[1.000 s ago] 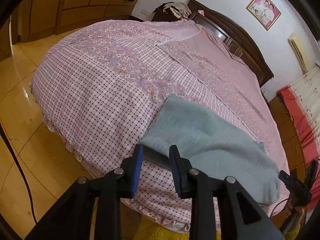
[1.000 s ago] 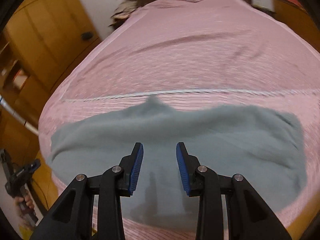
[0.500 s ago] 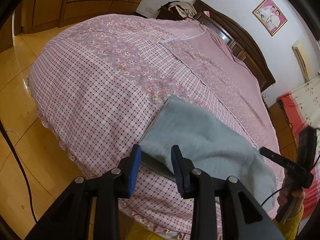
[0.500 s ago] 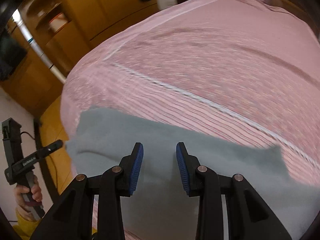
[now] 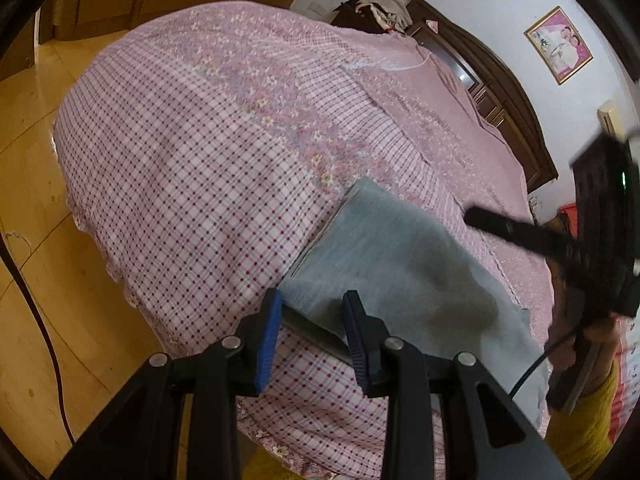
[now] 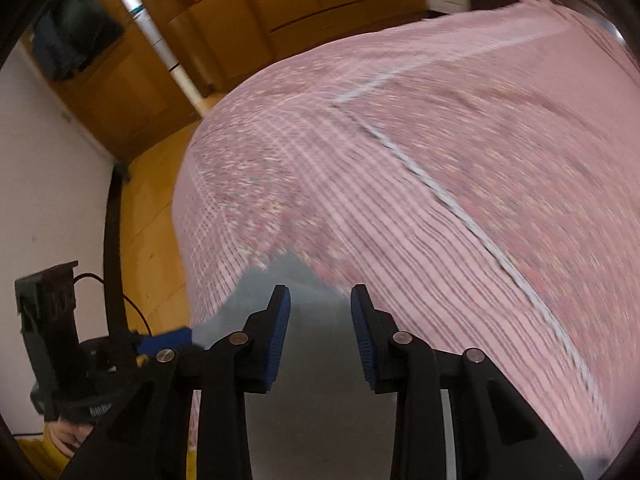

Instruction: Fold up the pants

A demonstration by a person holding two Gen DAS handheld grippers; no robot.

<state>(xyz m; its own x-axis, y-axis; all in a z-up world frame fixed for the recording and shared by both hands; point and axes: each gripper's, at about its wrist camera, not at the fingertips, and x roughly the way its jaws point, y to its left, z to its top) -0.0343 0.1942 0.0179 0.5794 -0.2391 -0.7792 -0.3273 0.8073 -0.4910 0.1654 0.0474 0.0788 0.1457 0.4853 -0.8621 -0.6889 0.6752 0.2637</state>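
Observation:
The grey pants (image 5: 404,276) lie folded in a flat strip near the front edge of the pink bed (image 5: 192,184). My left gripper (image 5: 310,334) is open and empty, its blue pads straddling the pants' near left corner without closing on it. My right gripper (image 5: 516,236) shows at the right of the left wrist view, above the pants' far end. In the right wrist view the right gripper (image 6: 320,336) is open and empty over the grey pants (image 6: 316,392), with the left gripper (image 6: 168,340) at the lower left. That view is blurred.
The bed cover is pink check in front and pink floral behind (image 5: 432,120). A dark wooden headboard (image 5: 492,92) and clothes pile (image 5: 380,8) stand at the far end. Wooden floor (image 5: 36,240) and wardrobes (image 6: 304,8) lie to the left. A black cable (image 5: 32,300) runs across the floor.
The right gripper has swung left along the pants toward their left end and now shows large in the left wrist view. The left gripper has stayed at the pants' corner, open.

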